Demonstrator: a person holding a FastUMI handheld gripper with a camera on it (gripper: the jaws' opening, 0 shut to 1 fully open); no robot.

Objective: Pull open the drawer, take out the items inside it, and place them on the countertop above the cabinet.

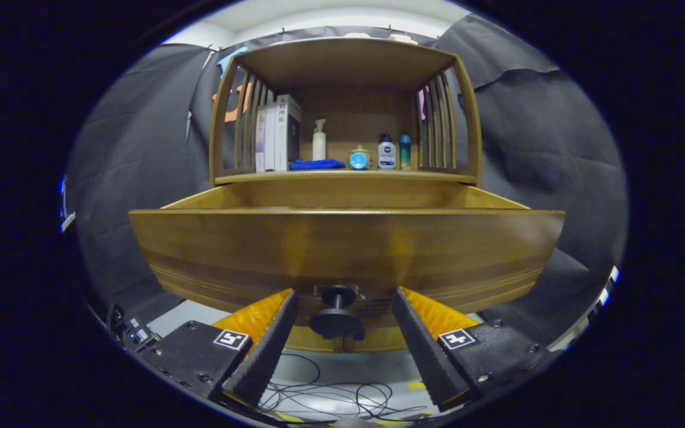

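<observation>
The drawer (345,249) stands pulled well out of the cabinet (342,107), its wooden front close to the camera and its side walls running back to the cabinet body. The gripper (342,303) sits at the round dark knob (336,318) low on the drawer front. Its fingers are spread wide, one on either side of the knob with a clear gap on both sides, so they hold nothing.

Judging by this, the pulling step looks finished or nearly so, and the knob has been let go. The next move calls for lifting the gripper up and over the front edge of the drawer, so that it looks down into the cavity, then closing on whatever lies there.

The inside of the drawer is the hard part: the high front board hides the floor of it, and only the upper inner walls show. Whether anything lies inside cannot be told from here.

The surface (342,176) above the drawer, where the items should go, already carries books (277,134) standing at the left, a blue cloth (317,164), a pump bottle (319,139), a small jar (358,158) and two small bottles (393,151) toward the right. Free space there looks scarce, mostly along the near edge. Loose cables (330,395) lie on the floor below the fingers.
</observation>
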